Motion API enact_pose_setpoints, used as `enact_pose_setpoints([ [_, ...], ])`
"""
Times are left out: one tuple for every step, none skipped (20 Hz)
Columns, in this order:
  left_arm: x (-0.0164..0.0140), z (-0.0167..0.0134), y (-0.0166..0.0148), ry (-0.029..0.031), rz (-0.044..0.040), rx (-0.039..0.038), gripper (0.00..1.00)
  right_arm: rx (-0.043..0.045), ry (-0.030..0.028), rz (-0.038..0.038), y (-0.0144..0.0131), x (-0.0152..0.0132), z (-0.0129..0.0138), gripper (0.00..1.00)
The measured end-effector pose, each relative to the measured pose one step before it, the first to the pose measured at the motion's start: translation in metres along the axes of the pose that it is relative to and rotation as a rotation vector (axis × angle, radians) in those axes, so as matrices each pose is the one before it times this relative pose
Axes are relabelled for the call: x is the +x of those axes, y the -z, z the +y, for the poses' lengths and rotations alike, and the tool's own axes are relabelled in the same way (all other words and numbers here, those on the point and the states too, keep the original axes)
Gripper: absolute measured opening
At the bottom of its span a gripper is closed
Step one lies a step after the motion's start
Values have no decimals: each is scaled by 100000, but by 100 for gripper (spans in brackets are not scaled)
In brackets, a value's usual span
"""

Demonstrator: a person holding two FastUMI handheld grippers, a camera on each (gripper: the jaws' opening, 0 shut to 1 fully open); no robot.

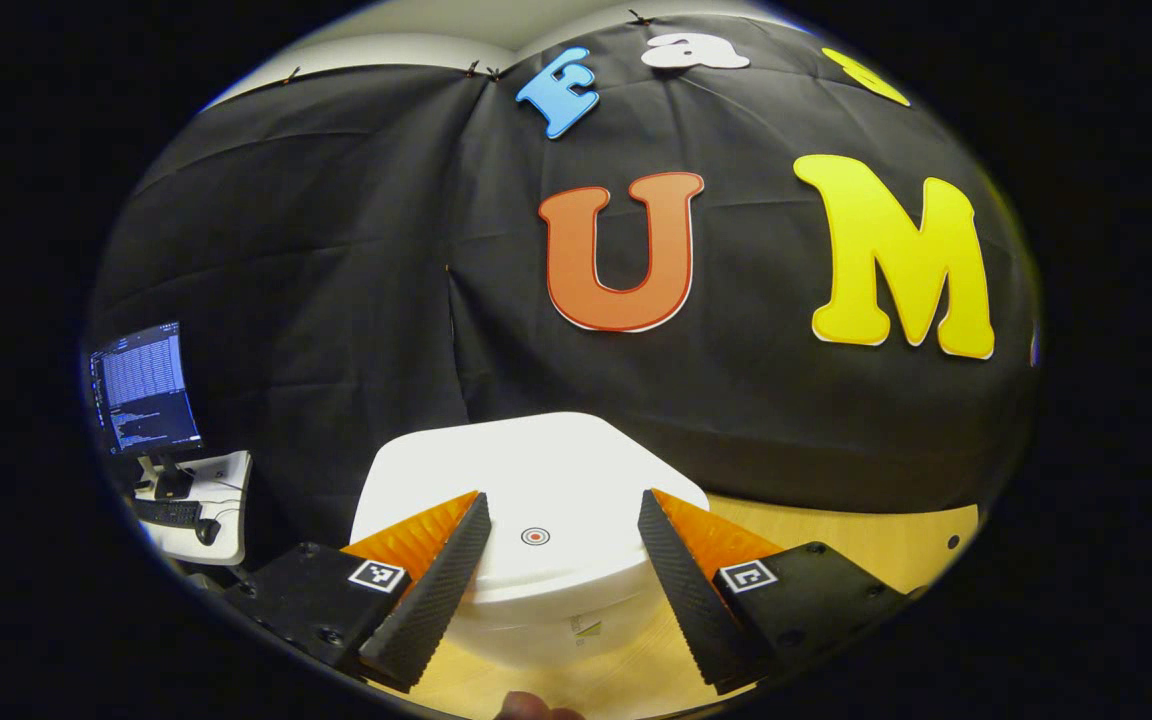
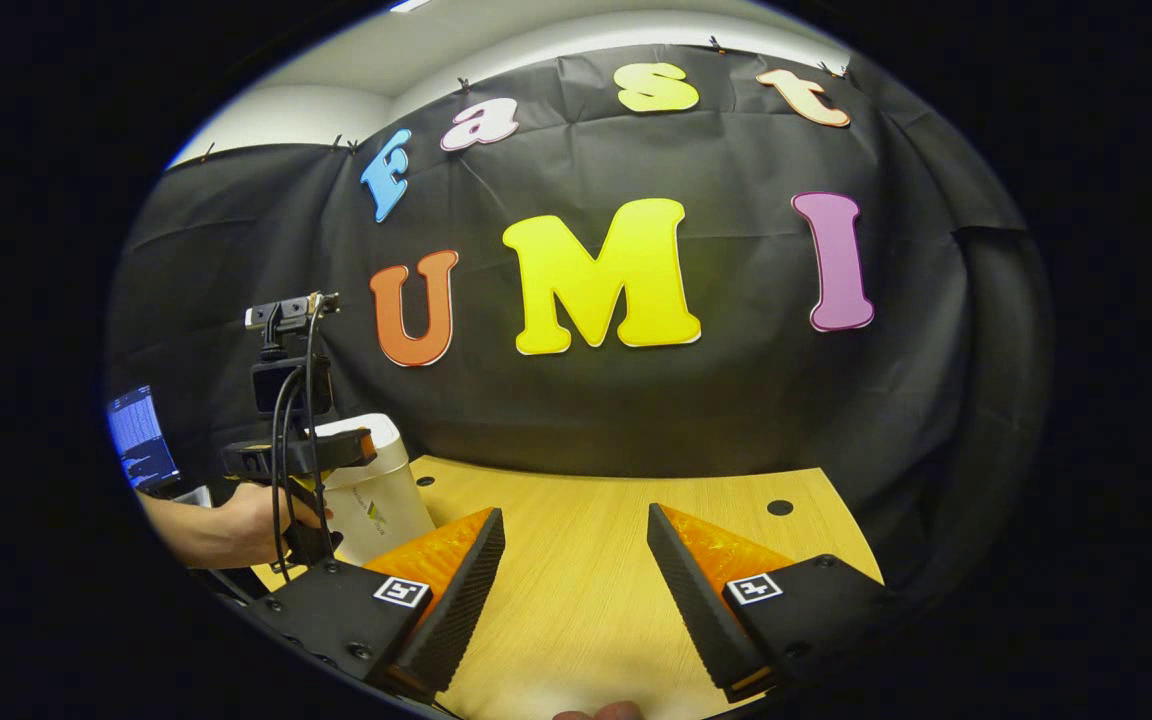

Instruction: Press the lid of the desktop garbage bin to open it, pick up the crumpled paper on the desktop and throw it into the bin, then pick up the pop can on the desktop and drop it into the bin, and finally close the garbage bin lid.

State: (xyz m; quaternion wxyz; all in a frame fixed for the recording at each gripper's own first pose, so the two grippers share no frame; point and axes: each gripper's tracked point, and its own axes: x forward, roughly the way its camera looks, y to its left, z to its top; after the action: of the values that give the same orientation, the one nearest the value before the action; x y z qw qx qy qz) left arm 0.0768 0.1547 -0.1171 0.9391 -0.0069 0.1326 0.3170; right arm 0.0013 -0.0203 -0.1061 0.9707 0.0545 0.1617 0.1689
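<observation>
The left gripper (image 1: 561,525) is held above the closed bin (image 1: 536,480) – jaws spread; right gripper (image 2: 576,545), jaws spread, is held beside it over the bench (image 2: 586,600).

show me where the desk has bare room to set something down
Bare wood on the desk ahead of the right claw, back to the black cloth. Crowded at its left edge: the white bin, with the left claw over its lid.

Target-ring sign on bin lid (image 1: 534,536); square coded tags on tongs; bin's side label unreadable.
</observation>
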Motion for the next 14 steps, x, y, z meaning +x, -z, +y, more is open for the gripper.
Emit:
enact_pose_setpoints([
  [-227, -118, -256, 1092, -511, -1164, 98, -803, 361, -705, -241, 38, 60, 92],
  [-232, -147, -544, 1730, -1133, -317, 98, -753, 223, -601, -314, 53, 116, 92],
  [-323, -351, -597, 2484, -1542, 246, 98, -713, 43, -517, -174, 97, 182, 92],
  [-487, -400, -852, 3038, -2166, 845, 98, -412, 254, -774, -368, 64, 177, 92],
  [-500, -281, -854, 3038, -2260, 1368, 98, -355, 250, -811, -250, 41, 250, 92],
  [-606, -404, -1316, 3796, -2766, 1999, 98, -158, 397, -1158, -404, 32, 228, 92],
  [-504, -593, -1465, 4561, -3247, 1336, 98, -82, 641, -1268, -261, -9, 233, 92],
  [-480, -430, -1300, 3935, -2885, 1179, 98, -47, 633, -1169, -406, 44, 371, 92],
  [-1052, -276, -409, 3287, -2284, 957, 98, 181, 830, -1154, -392, -1, 302, 92],
  [-816, -450, -739, 3137, -1520, 401, 98, 297, 563, -1065, -304, -86, 407, 92],
  [-838, -430, -725, 3190, -1617, 9, 97, 216, 585, -1055, -344, -58, 390, 92],
  [-339, -217, -620, 2754, -912, -680, 97, -86, 700, -1123, -372, -113, 292, 92],
  [-683, -439, -593, 3108, -313, -1178, 97, -370, 665, -1223, -453, -295, 302, 92],
  [-746, -568, -511, 2480, -316, -395, 97, -691, 1125, -1357, -415, -188, 112, 92],
])
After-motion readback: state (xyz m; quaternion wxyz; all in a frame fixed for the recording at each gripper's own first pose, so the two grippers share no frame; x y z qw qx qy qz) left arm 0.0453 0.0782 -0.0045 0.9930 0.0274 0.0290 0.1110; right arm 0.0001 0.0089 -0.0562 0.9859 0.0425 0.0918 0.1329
